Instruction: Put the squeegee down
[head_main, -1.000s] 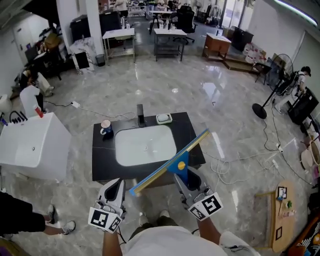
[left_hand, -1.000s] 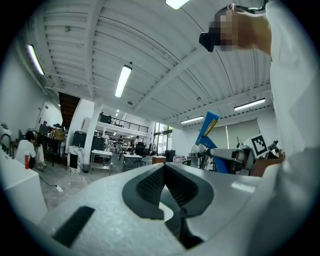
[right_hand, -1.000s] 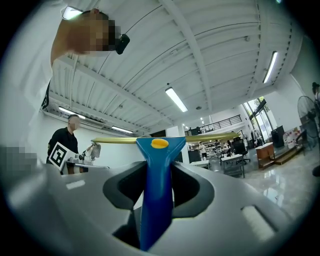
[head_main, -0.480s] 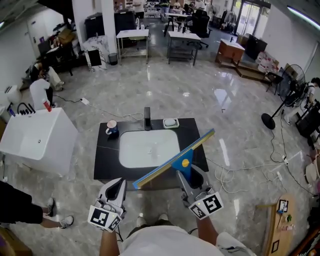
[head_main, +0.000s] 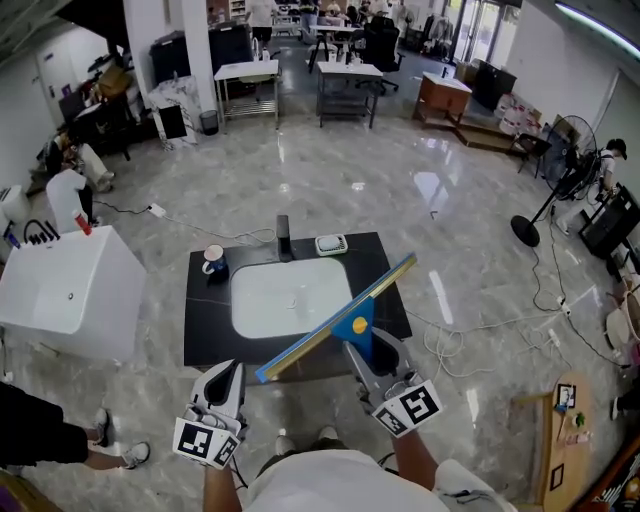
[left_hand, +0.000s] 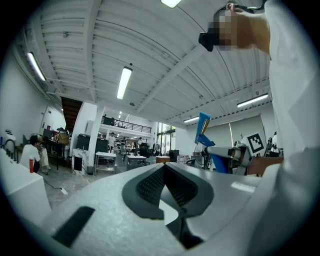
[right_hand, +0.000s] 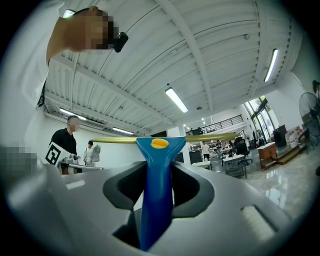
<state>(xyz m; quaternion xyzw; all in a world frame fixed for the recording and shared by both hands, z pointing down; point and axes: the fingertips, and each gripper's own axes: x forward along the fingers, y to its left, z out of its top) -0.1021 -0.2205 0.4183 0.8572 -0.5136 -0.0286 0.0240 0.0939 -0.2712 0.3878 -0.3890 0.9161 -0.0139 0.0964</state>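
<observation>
The squeegee (head_main: 350, 323) has a blue handle with a yellow dot and a long yellow-edged blade; it stands up over the front right of the black counter (head_main: 200, 338). My right gripper (head_main: 366, 349) is shut on its handle (right_hand: 156, 195), and the blade (right_hand: 210, 137) runs level across the right gripper view. My left gripper (head_main: 229, 377) hovers at the counter's front left, jaws closed together with nothing between them (left_hand: 162, 192). The squeegee (left_hand: 202, 131) shows at the right of the left gripper view.
A white basin (head_main: 290, 296) is sunk in the counter, with a dark tap (head_main: 283, 236), a soap dish (head_main: 330, 243) and a mug (head_main: 212, 261) behind it. A white tub (head_main: 60, 290) stands to the left. Cables (head_main: 470, 335) lie on the floor at right.
The head view has shifted slightly. The right gripper still holds the squeegee in much the same pose over the counter's front right; the left gripper has barely moved.
</observation>
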